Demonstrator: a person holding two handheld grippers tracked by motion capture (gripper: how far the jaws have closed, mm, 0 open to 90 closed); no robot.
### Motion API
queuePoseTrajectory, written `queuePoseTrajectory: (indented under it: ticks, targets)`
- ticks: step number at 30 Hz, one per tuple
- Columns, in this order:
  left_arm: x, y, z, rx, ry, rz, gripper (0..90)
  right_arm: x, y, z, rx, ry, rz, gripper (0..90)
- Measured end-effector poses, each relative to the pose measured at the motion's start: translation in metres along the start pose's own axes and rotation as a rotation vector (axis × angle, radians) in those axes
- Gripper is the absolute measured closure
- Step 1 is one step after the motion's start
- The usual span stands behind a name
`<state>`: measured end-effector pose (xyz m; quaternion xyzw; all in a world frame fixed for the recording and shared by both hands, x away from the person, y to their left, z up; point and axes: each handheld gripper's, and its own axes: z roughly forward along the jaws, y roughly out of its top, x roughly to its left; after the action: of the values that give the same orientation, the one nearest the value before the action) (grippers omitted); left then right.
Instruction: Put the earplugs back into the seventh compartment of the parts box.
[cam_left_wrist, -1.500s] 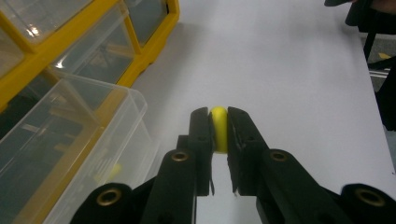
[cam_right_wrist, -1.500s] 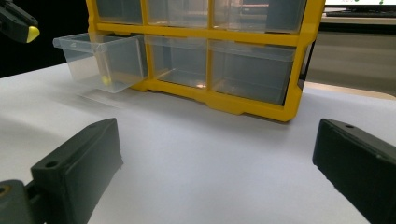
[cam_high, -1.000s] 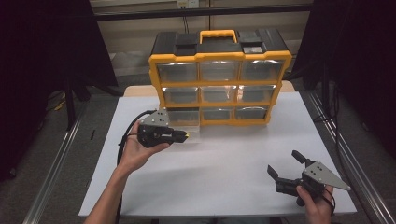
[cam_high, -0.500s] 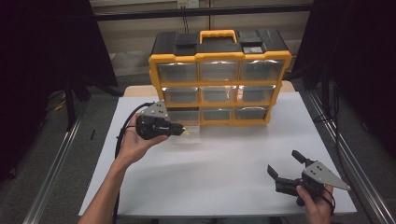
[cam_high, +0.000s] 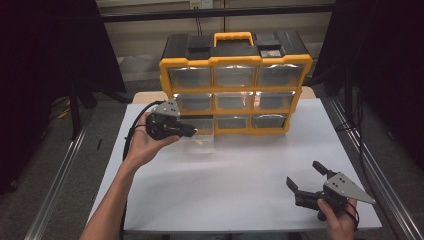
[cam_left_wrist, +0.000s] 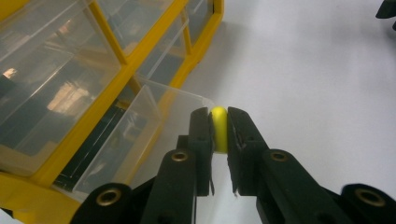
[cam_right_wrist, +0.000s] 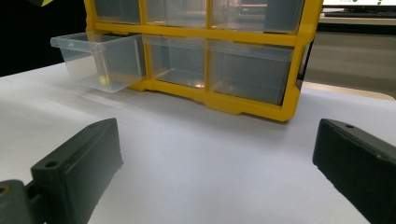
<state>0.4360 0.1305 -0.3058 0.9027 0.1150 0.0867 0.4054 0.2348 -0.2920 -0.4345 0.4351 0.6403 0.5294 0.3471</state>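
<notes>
The left gripper (cam_left_wrist: 218, 135) is clamped on a small yellow piece (cam_left_wrist: 219, 128), pinched between its two black pads at the centre of the left gripper view. The piece stands with its long axis running up and down the frame, in line with the jaws, its rounded top just clear of the pad tips. Just left of it lies the open clear drawer (cam_left_wrist: 140, 135), pulled out of the bottom row of the yellow drawer cabinet (cam_high: 235, 82); the drawer's front rim sits close beside the jaws. No writing can be read on the cabinet. In the high view the right gripper (cam_high: 307, 182) rests at lower right with its jaws spread and nothing between them, on a wide bare stretch of the white table (cam_high: 240, 180).
</notes>
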Motion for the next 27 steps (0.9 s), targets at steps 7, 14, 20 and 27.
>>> queuePoseTrajectory:
  ticks: [7,14,20,27]
  targets:
    - [0.009,0.005,0.0,0.027,0.001,-0.004,81.0,0.0,0.0,0.0,0.0,0.001,0.0,1.0]
    - [0.018,0.011,0.0,0.047,0.016,-0.008,81.0,0.0,0.0,0.0,0.0,0.005,0.002,1.0]
    - [0.024,0.015,0.005,0.076,0.03,-0.01,81.0,0.0,0.0,0.0,0.002,0.004,0.001,1.0]
    - [0.033,0.014,0.013,0.1,0.029,-0.022,81.0,0.0,0.0,0.0,0.0,0.006,0.001,1.0]
